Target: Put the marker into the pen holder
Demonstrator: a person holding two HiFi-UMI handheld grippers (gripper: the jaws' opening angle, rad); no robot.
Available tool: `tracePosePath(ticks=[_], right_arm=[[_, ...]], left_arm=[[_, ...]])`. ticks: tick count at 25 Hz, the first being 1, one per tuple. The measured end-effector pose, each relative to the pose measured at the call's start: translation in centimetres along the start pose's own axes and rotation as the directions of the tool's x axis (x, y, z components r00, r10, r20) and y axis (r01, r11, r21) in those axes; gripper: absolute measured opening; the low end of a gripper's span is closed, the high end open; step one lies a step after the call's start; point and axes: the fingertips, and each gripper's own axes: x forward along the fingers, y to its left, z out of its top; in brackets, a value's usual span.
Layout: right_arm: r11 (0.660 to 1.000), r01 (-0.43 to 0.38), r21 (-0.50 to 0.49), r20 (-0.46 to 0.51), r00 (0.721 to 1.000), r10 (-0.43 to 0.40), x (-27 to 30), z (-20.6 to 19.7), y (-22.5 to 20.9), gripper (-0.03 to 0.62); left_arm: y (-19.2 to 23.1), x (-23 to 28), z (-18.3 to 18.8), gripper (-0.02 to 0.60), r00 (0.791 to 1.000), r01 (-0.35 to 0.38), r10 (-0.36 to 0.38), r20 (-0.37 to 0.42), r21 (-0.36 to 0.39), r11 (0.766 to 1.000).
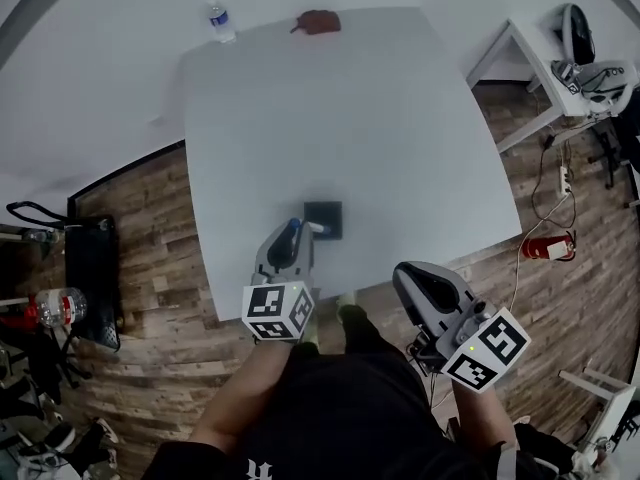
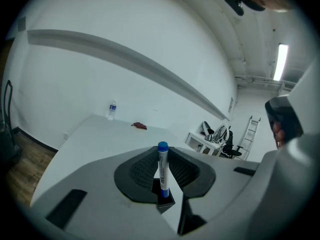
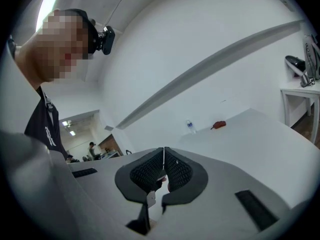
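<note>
A white marker with a blue cap [image 2: 163, 166] stands upright between the pads of my left gripper [image 2: 163, 171], which is shut on it. Its blue lower end sits at the small black square pen holder [image 2: 168, 199]; how deep it reaches I cannot tell. In the head view the left gripper [image 1: 297, 234] is at the near edge of the white table [image 1: 400, 128], with the marker [image 1: 294, 229] just left of the pen holder [image 1: 324, 216]. My right gripper [image 1: 409, 274] hangs off the table's front edge, pads pressed together [image 3: 163, 160] with nothing between them.
A water bottle [image 1: 221, 22] and a reddish-brown object [image 1: 318, 21] lie at the table's far edge. A red extinguisher [image 1: 547, 248] lies on the wood floor at right, near a white desk [image 1: 520, 43]. A black bag [image 1: 92, 268] is on the left.
</note>
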Motion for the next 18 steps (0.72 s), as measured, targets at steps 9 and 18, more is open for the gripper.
tracePosePath(ticks=[9,18], right_arm=[[0.998,-0.042,0.049,-0.077,0.996,0.045,2.6,0.1,-4.7,0.017],[0.995,-0.071,0.076,-0.116,0.990,0.080,3.9,-0.5,-6.5,0.015]], left_arm=[[1.5,3.8,-5.6,0.067,0.988,-0.096,0.089,-0.123,-0.051,0.994],[2.1,4.6,-8.8,0.072,0.970,-0.143,0.125,-0.207,-0.076,0.987]])
